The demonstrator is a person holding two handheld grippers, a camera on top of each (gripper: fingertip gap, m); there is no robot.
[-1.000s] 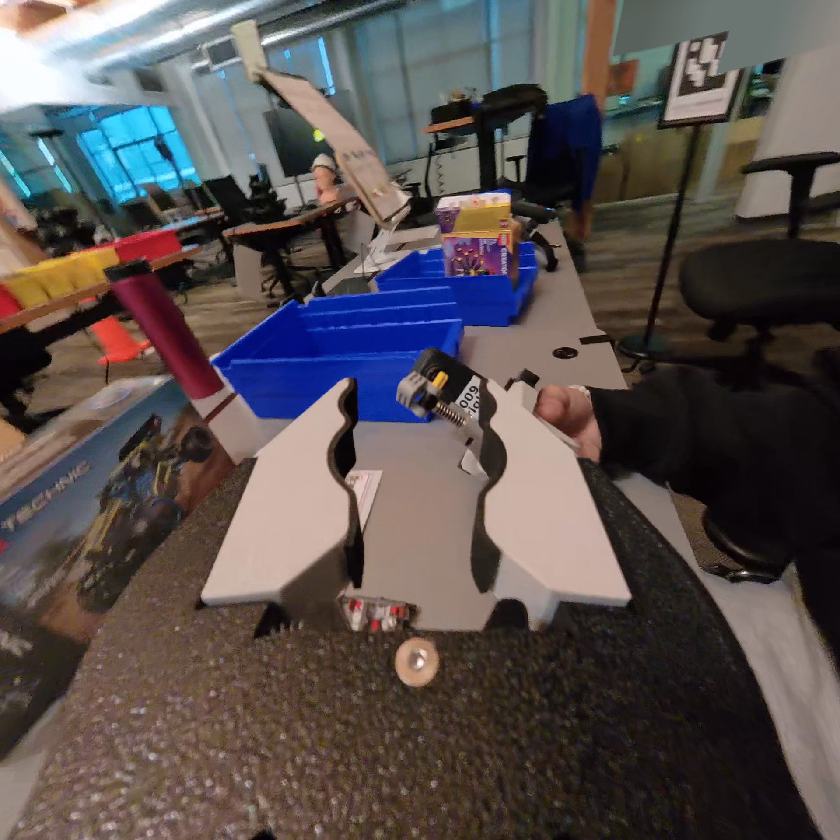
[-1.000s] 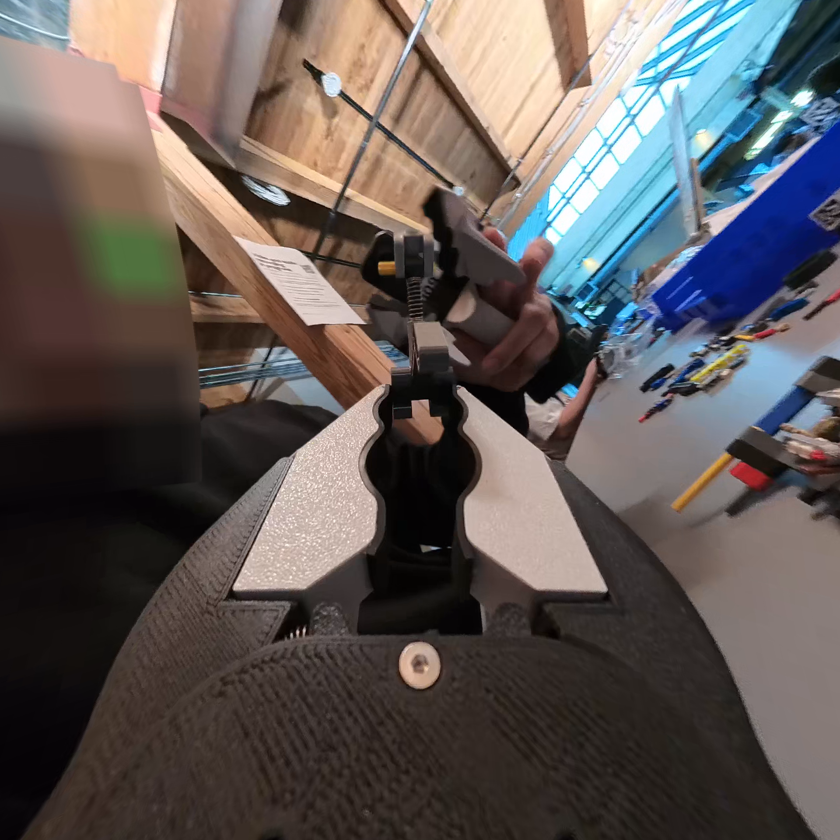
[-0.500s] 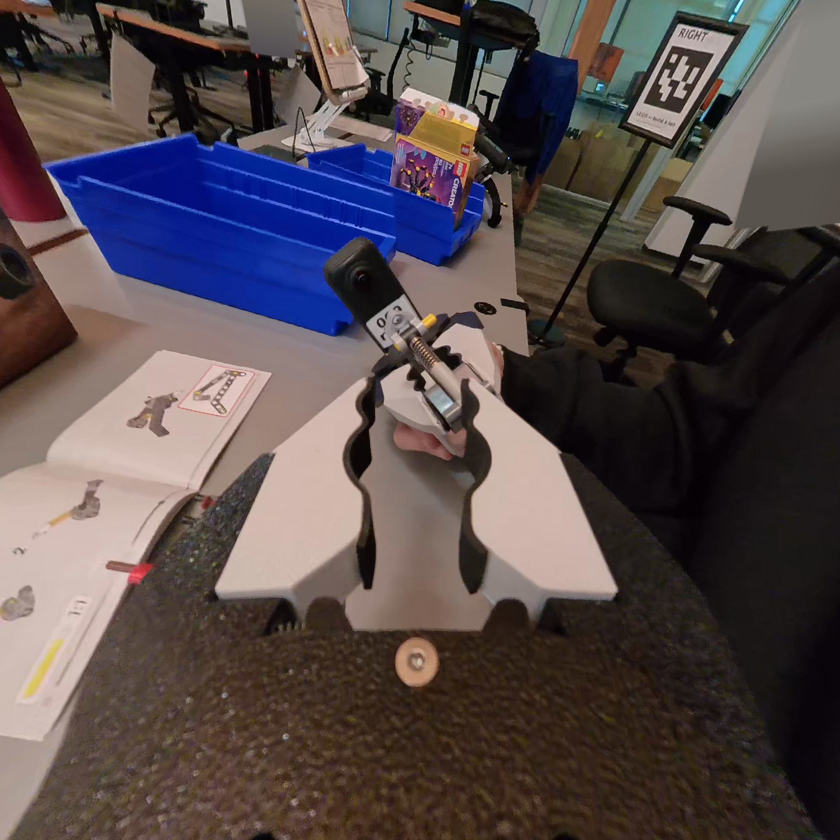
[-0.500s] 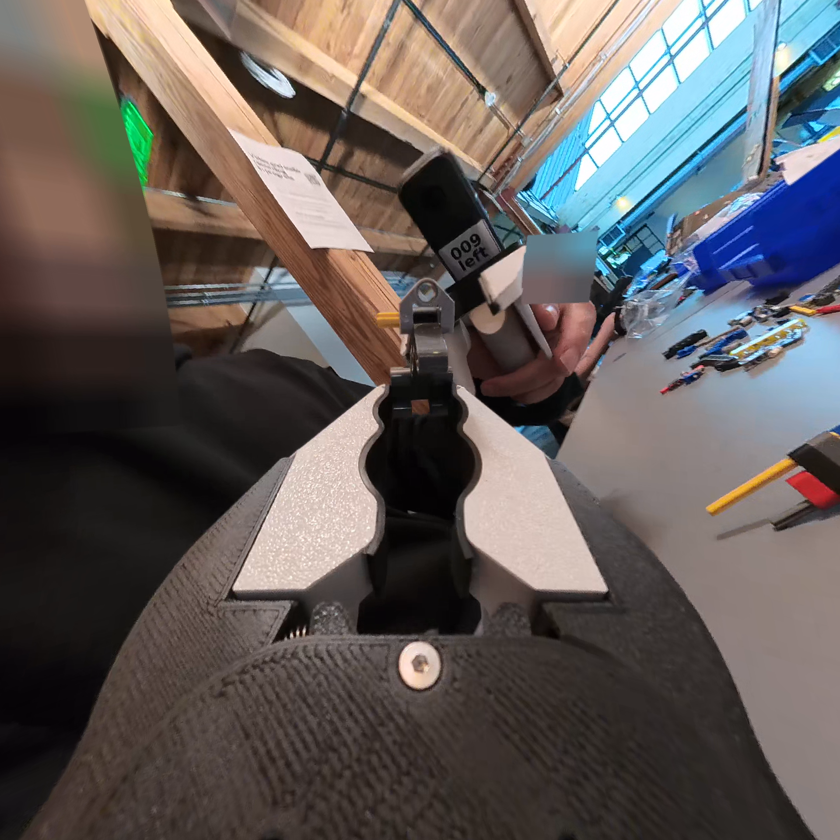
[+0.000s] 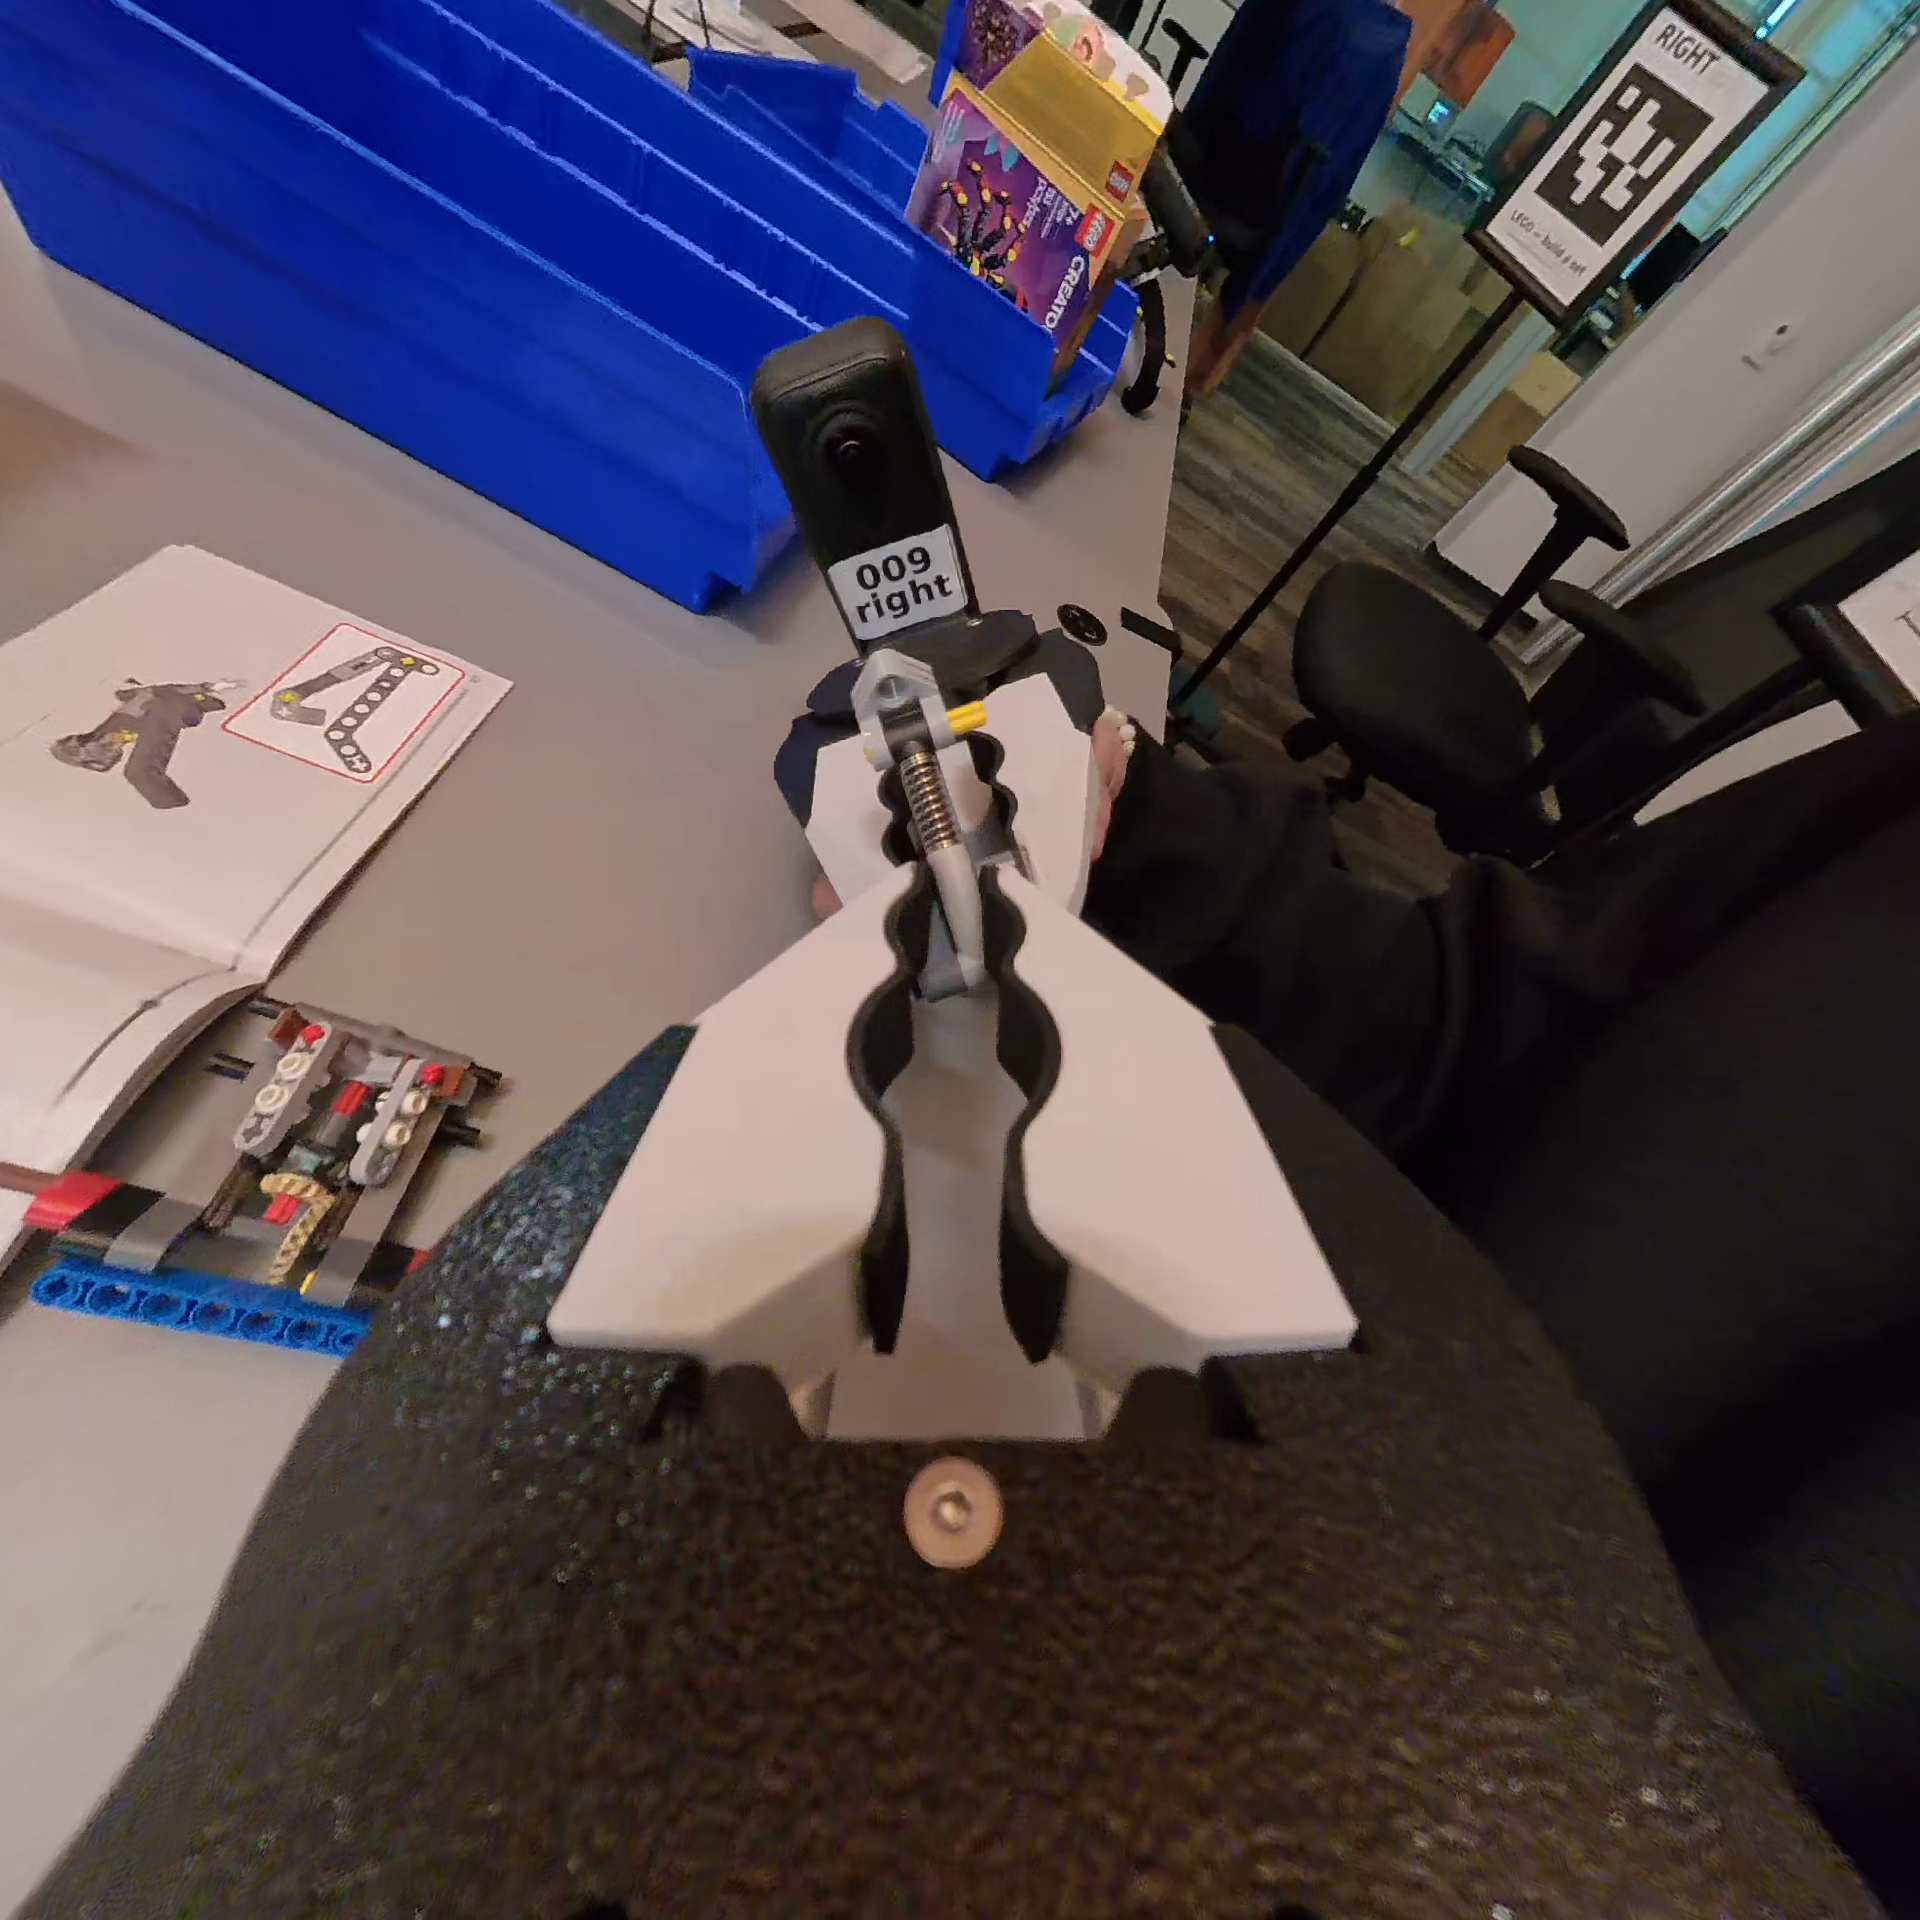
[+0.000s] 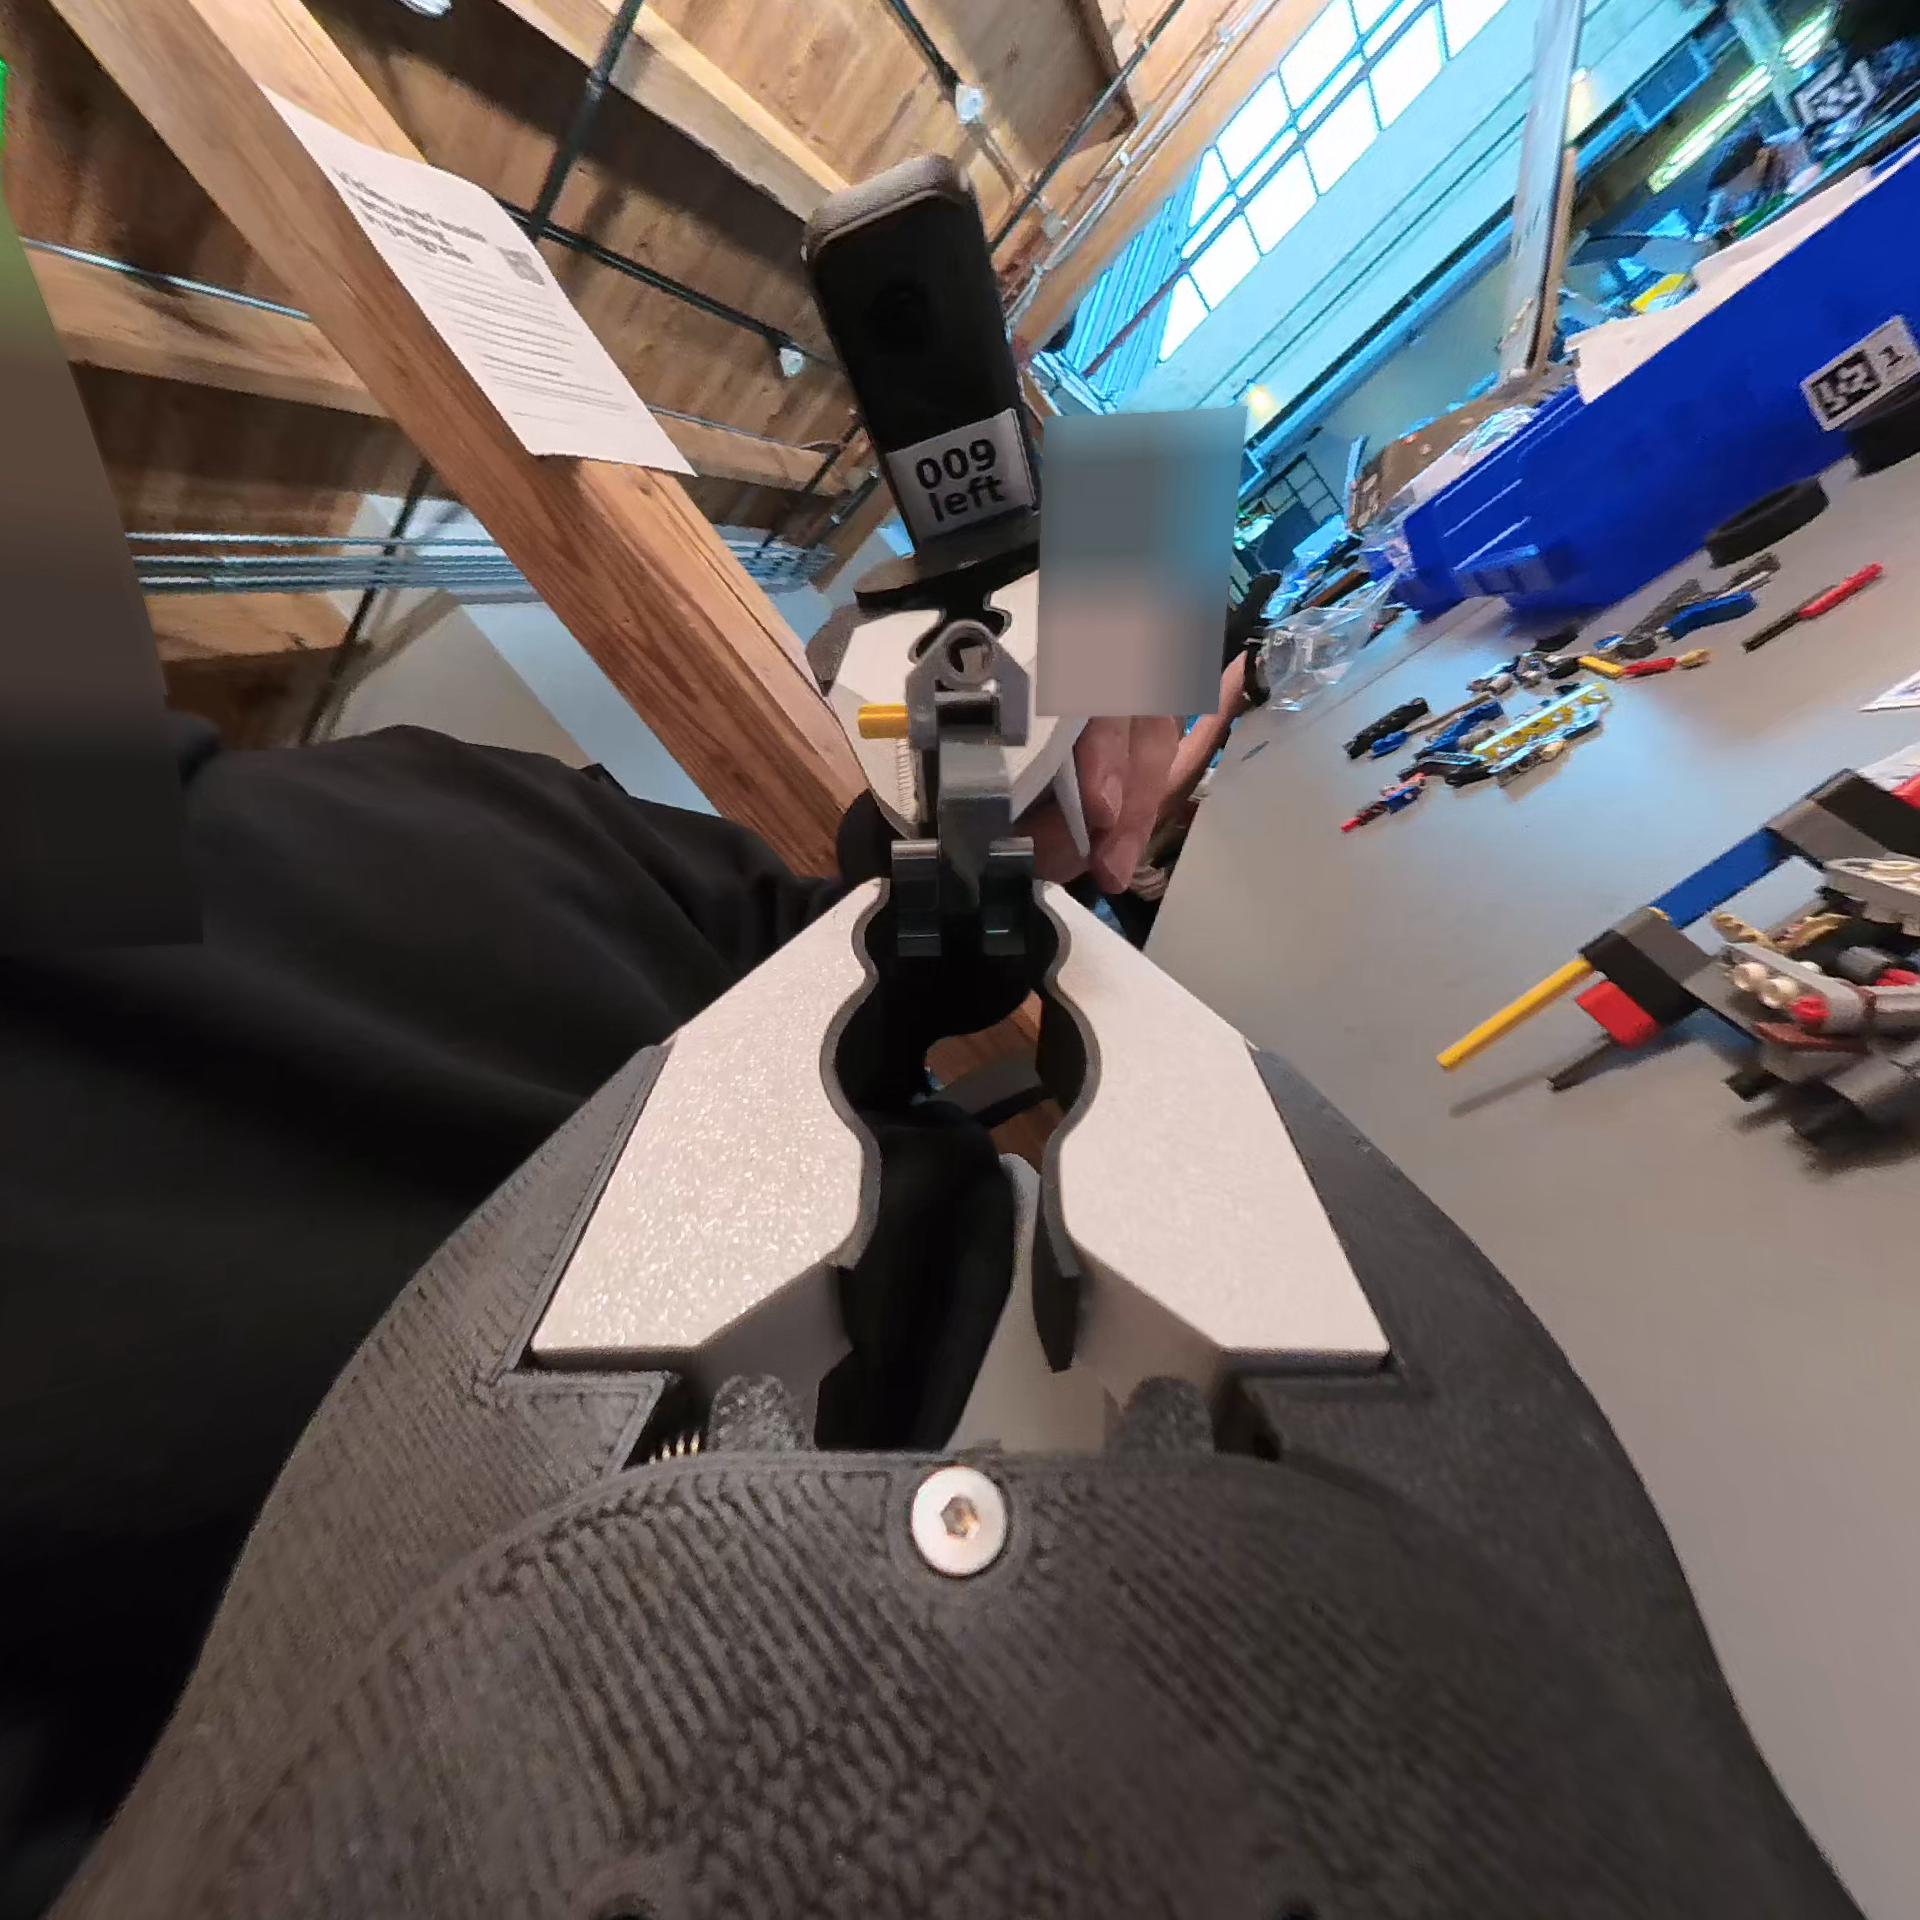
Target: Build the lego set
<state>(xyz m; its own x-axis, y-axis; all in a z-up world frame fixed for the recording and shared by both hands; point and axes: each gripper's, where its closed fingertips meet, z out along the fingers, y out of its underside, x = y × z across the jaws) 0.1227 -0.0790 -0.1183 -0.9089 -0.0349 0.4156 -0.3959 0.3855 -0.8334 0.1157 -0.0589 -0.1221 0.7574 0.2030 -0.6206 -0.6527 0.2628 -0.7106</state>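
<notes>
At lower left of the left wrist view, a partial model lies on the table beside a manual. At centre, the left gripper and right gripper both pinch a grey shock absorber, held above the table.

An open-plan office workspace is hosting the session: swivel chairs are standing idle, blue parts bins are lining the grey counter (timber beams overhead).
</notes>
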